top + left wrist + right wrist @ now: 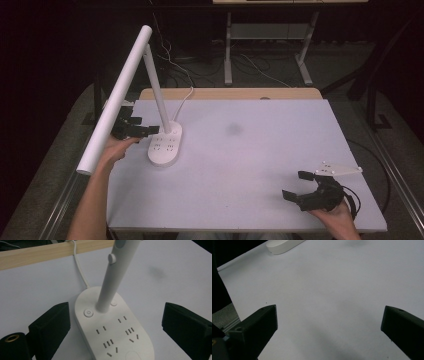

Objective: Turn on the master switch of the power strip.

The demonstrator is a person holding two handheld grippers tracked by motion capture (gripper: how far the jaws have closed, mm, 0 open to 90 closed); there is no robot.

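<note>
left gripper (150,131) open | lamp base (112,335): smooth white oval plastic

left tool (115,330) open, jaws wide apart, one at each side of the lamp base (113,340), neither touching it. base lies flat on the white tabletop (40,287). stem (112,282) rises from the base, tilted. power button (88,313) just beside the stem foot. sockets across the base top. white cord (78,265) runs to the wooden edge (37,252).
</note>
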